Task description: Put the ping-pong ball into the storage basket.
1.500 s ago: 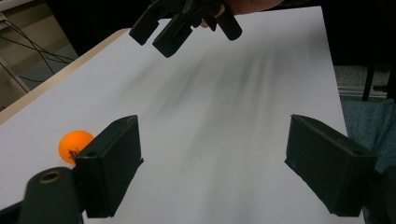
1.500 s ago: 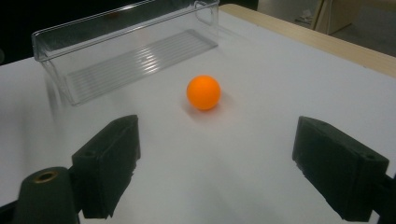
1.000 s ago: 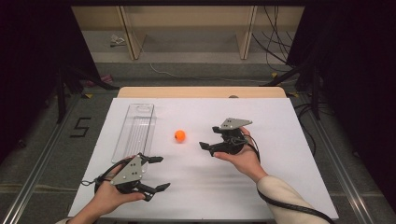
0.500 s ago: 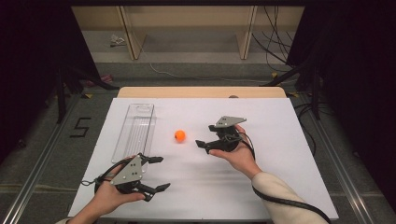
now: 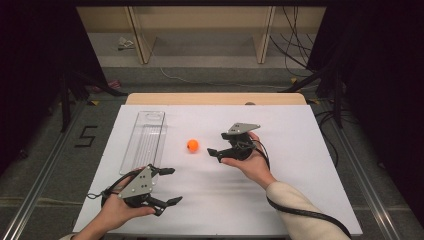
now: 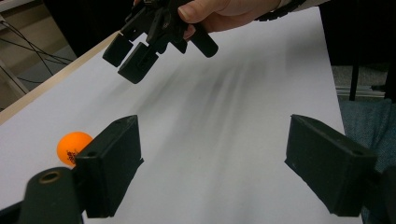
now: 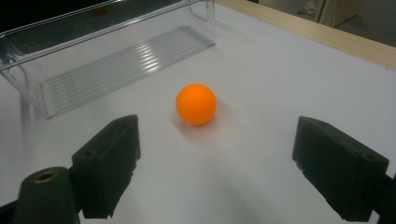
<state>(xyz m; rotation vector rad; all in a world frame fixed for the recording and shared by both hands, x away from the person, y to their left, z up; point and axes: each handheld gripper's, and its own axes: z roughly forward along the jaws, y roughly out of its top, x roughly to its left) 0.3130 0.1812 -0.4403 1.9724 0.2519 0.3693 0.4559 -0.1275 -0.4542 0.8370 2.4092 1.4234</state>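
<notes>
The right gripper's (image 5: 216, 152) fingers (image 7: 109, 161) are spread, facing the orange ball (image 7: 196, 103) mid-worktop (image 5: 300, 165), beside the clear tray (image 5: 145, 137). Straddle it evenly; it may roll. Left gripper (image 5: 170, 186) is spread, idle.

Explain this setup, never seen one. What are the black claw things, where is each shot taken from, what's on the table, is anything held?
No robot here: a person holds a hand-held two-jaw tool in each hand. The high view looks down from above the person's side, showing the left gripper near the front edge and the right gripper further in. The other two pictures come from cameras riding on each gripper, looking out along its own black jaws.

On the white table lie a small orange ball and a long clear plastic tray with a ribbed floor. Both grippers are open and hold nothing. The right gripper points at the ball, which lies just ahead of its jaws, untouched.
</notes>
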